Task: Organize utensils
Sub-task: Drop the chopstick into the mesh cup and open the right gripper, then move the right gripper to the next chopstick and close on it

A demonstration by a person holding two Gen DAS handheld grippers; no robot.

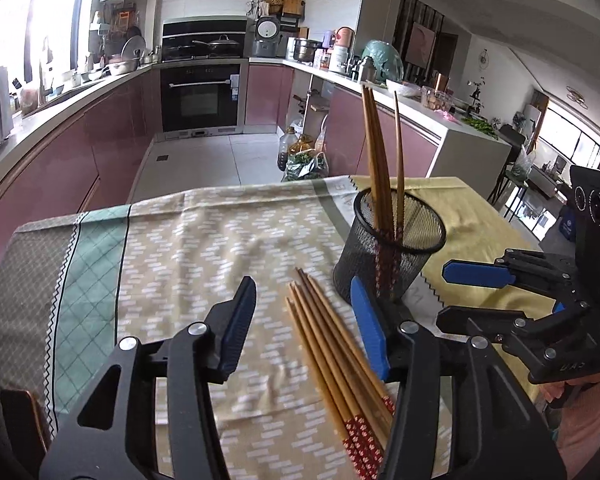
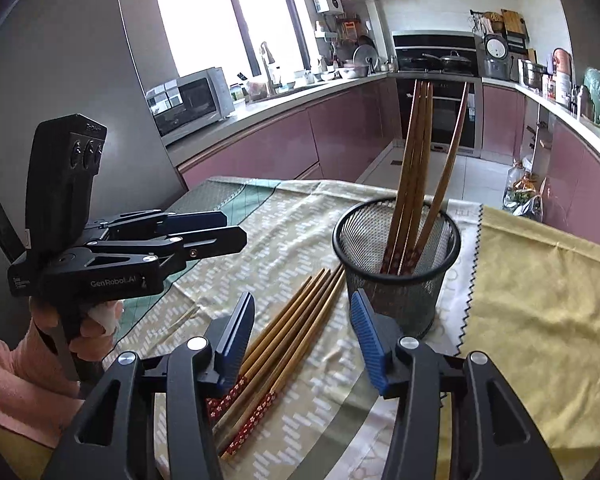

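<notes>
My left hand-held gripper (image 1: 304, 322) stands part open with nothing pressed between its blue pads (image 1: 238, 326); the loose chopsticks (image 1: 332, 356) lie on the cloth in the gap below them, untouched. My right hand-held gripper (image 2: 302, 332) is likewise part open and holds nothing, its pads hanging above the same bundle, whose red patterned ends (image 2: 240, 412) point back toward me. In the left wrist view the right gripper shows at the right edge, fingers spread, just beside the mesh cup (image 1: 388, 252). In the right wrist view the left gripper appears at the left, held by my hand (image 2: 88, 324) in a pink sleeve (image 2: 12, 384). The loose chopsticks lie flat, close together, their thin tips reaching almost to the foot of the black mesh cup. Several chopsticks (image 1: 380, 152) already stand in that cup, leaning, red ends down. Everything rests on the worktop, which is covered by a patterned beige and green cloth (image 1: 204, 240) and, on the far right side, a yellow cloth (image 2: 540, 300) with a zigzag edge. Beyond is a kitchen with pink cabinets (image 1: 108, 136), an oven (image 1: 202, 94) and a microwave (image 2: 188, 100).
</notes>
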